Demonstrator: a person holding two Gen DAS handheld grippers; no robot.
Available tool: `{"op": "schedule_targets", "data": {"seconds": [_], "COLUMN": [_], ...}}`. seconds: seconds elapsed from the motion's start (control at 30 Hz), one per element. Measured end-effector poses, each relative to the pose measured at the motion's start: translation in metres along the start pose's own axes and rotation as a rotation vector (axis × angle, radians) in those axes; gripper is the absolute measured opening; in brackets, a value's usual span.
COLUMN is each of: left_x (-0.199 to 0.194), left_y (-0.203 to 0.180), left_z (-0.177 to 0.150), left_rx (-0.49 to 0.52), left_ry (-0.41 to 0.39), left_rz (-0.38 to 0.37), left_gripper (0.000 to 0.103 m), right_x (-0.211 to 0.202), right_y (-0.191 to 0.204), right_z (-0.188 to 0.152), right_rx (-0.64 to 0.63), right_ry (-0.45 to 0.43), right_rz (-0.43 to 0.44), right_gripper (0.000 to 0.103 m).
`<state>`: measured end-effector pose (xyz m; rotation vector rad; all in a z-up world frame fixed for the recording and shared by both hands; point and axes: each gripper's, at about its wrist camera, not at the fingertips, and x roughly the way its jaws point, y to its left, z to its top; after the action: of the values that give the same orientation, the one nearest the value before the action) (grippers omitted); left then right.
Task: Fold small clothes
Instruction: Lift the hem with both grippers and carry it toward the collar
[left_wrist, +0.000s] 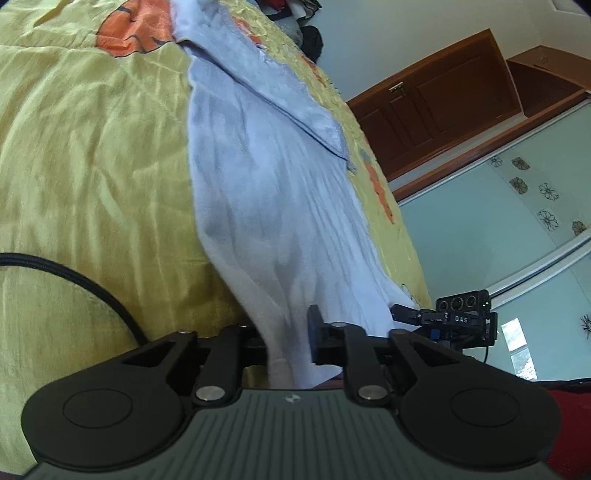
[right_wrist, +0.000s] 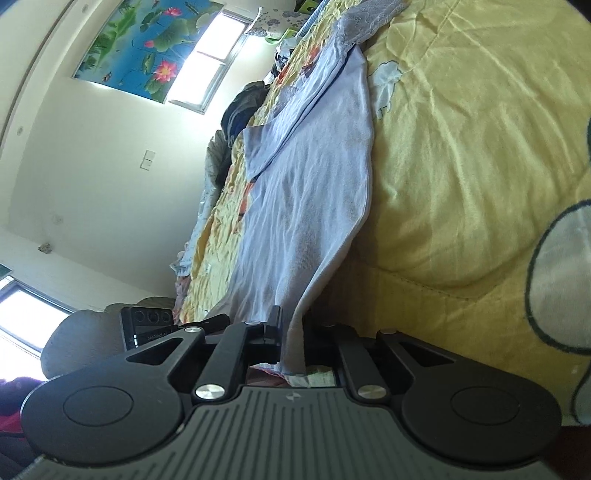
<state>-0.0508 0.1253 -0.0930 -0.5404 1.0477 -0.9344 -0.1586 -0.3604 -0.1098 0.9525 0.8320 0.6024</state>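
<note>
A pale lavender garment (left_wrist: 266, 192) lies stretched along the yellow quilt (left_wrist: 92, 166), with one sleeve folded over its far part. My left gripper (left_wrist: 288, 343) is shut on its near hem. The right wrist view shows the same garment (right_wrist: 310, 192) running away over the quilt (right_wrist: 461, 147). My right gripper (right_wrist: 291, 343) is shut on the other near corner of the hem. Each gripper shows in the other's view, the right one (left_wrist: 443, 317) and the left one (right_wrist: 155, 328). The cloth hangs taut between them, lifted off the bed edge.
A black cable (left_wrist: 74, 277) lies on the quilt at left. A heap of dark clothes (left_wrist: 306, 33) sits at the bed's far end. A wooden cabinet (left_wrist: 443, 99) and a wardrobe door (left_wrist: 517, 206) stand beside the bed. A window (right_wrist: 210, 62) and a lotus picture (right_wrist: 144, 40) are on the wall.
</note>
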Motion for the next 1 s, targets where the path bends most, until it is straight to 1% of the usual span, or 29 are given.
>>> {"op": "schedule_targets", "data": {"seconds": [0.03,0.1,0.17,0.2,0.33,0.5,0.6,0.8,1.0], "left_x": [0.0,0.001,0.002,0.001,-0.002,-0.006,-0.006,-0.003,0.003], "left_y": [-0.005,-0.013,-0.021,-0.023,-0.032,-0.043,-0.053,-0.08,-0.1], "left_z": [-0.001,-0.004,-0.006,-0.006,-0.004,-0.001,0.003,0.012,0.026], "left_rx": [0.033,0.091,0.123,0.137,0.162,0.204,0.23,0.326,0.398], "left_ry": [-0.001,0.011,0.012,0.01,-0.017,-0.074,-0.108,-0.18,-0.257], "left_rz": [0.015,0.031,0.04,0.043,0.042,0.08,0.091,0.164,0.211], "left_gripper": [0.021,0.02,0.015,0.01,0.007,0.006,0.006,0.005,0.004], "right_x": [0.001,0.002,0.001,0.001,-0.002,-0.009,-0.008,0.004,0.008], "right_y": [0.002,0.007,0.01,0.011,0.016,0.027,0.037,0.055,0.068], "right_z": [-0.001,-0.002,-0.002,-0.002,0.0,0.01,0.014,0.026,0.044], "right_rx": [-0.014,-0.028,-0.038,-0.038,-0.039,-0.055,-0.083,-0.126,-0.148], "right_ry": [-0.004,-0.001,-0.001,-0.003,-0.02,-0.057,-0.069,-0.096,-0.157], "right_rz": [-0.018,-0.045,-0.065,-0.07,-0.049,-0.013,-0.015,0.004,0.036], "right_gripper": [0.008,0.008,0.008,0.008,0.008,0.008,0.008,0.008,0.008]}}
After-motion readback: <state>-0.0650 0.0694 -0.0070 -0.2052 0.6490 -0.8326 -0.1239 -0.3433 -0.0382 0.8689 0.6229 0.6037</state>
